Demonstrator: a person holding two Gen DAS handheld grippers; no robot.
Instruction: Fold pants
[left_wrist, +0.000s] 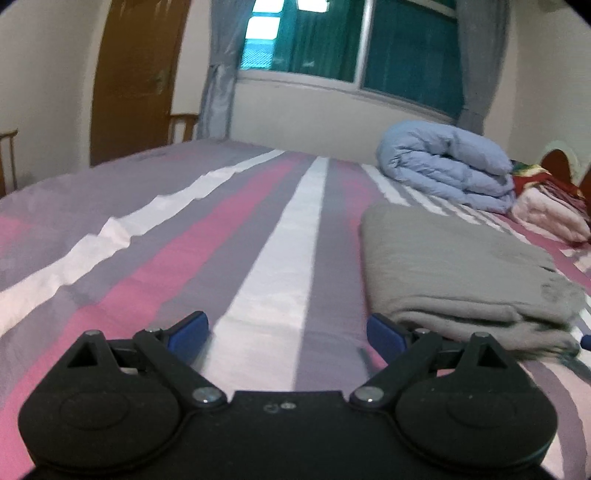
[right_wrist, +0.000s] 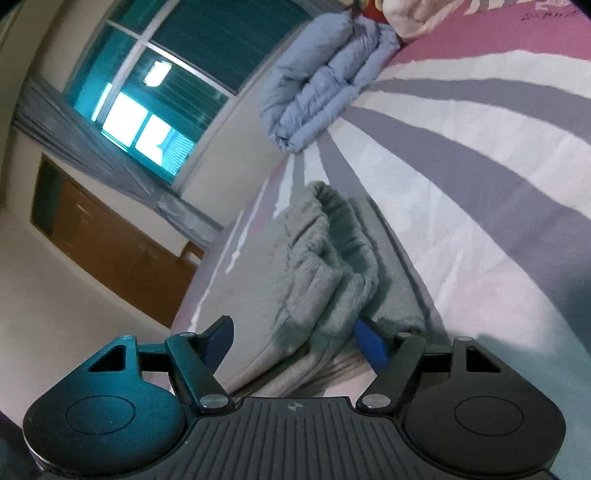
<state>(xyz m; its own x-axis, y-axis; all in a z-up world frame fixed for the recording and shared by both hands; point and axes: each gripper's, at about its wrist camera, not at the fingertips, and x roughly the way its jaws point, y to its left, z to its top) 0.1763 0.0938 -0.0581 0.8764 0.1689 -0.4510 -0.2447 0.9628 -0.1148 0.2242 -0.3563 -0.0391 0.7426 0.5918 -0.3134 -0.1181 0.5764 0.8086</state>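
Pants (left_wrist: 461, 273) lie folded in a grey stack on the striped bed (left_wrist: 266, 280), left gripper (left_wrist: 288, 332) spread empty beside them, right gripper (right_wrist: 295, 336) wide around the fleecy edge without pinching; release step, probably; next, back out without dragging layers.

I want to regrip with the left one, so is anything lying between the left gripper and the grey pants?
Nothing visible does. The folded grey fleece pants lie just right of the open left gripper, with only bare striped bedsheet between them.
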